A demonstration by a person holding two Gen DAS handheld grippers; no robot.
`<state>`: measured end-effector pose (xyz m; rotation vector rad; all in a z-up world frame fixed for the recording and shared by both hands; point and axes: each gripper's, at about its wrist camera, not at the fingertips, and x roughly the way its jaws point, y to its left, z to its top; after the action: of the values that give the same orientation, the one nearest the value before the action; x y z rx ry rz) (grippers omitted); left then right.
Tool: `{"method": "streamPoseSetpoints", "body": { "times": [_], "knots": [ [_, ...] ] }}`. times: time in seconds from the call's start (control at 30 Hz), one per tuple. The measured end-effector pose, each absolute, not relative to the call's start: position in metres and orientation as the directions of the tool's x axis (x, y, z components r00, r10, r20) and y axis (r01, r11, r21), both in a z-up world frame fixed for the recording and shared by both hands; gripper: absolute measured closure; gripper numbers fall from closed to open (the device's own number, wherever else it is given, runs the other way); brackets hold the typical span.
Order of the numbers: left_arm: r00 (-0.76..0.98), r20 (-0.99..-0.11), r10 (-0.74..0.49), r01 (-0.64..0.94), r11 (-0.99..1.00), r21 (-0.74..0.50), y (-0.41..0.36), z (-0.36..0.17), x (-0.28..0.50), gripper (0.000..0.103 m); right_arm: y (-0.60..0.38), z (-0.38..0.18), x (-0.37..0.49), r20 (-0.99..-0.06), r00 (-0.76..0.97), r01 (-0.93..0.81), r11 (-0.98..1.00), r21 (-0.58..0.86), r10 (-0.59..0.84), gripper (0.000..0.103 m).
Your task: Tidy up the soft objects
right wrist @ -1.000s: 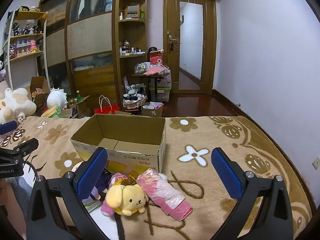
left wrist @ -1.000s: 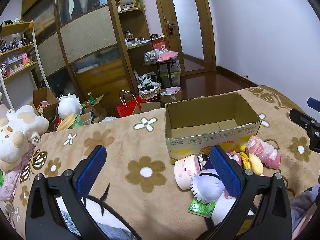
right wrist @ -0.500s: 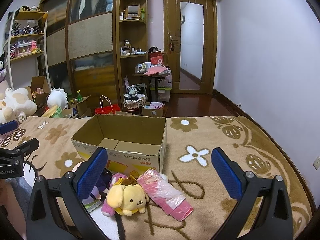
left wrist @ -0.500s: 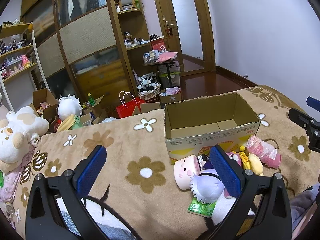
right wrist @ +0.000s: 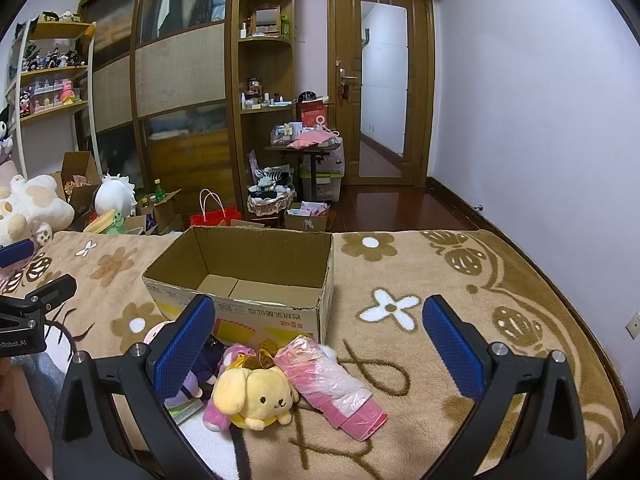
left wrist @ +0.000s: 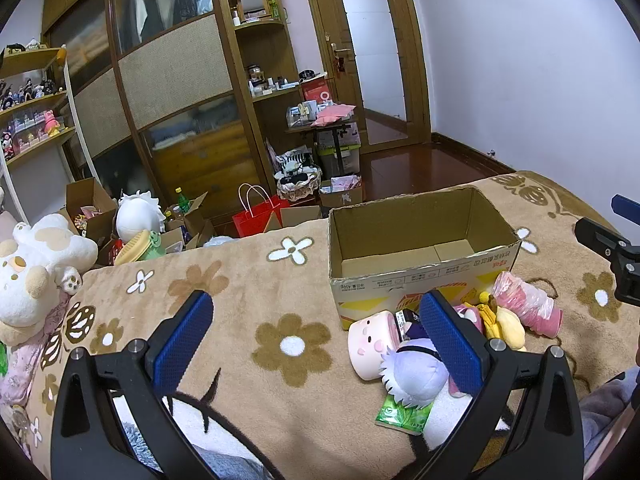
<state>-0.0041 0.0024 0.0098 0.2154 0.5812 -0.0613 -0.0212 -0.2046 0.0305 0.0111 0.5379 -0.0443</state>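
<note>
An empty open cardboard box (left wrist: 420, 256) (right wrist: 248, 280) stands on a brown flowered blanket. Soft toys lie in a pile in front of it: a pink round plush (left wrist: 370, 344), a purple-and-white plush (left wrist: 416, 372), a yellow dog plush (right wrist: 256, 396) (left wrist: 506, 326), a magenta plush (right wrist: 216, 412) and a pink item wrapped in plastic (right wrist: 332, 384) (left wrist: 528, 308). My left gripper (left wrist: 316, 336) is open and empty, above the blanket left of the pile. My right gripper (right wrist: 320, 340) is open and empty, above the pile's right side.
A green packet (left wrist: 404, 416) lies under the purple plush. A big white-and-tan plush (left wrist: 32, 268) sits at the blanket's left end. Beyond the bed's far edge are boxes, a red bag (left wrist: 256, 220), shelves and a wardrobe.
</note>
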Motion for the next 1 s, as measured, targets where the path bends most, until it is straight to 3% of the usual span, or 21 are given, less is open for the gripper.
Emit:
{"method": "streamPoseSetpoints", "body": {
  "times": [1.0],
  "knots": [
    [0.836,-0.549,0.005,0.117,0.976,0.186,0.0017,0.0111,-0.0047,0.001,-0.1984,0.0233,-0.0155,-0.511,0.859,0.038,0.999,-0.008,-0.037,0.0]
  ]
}}
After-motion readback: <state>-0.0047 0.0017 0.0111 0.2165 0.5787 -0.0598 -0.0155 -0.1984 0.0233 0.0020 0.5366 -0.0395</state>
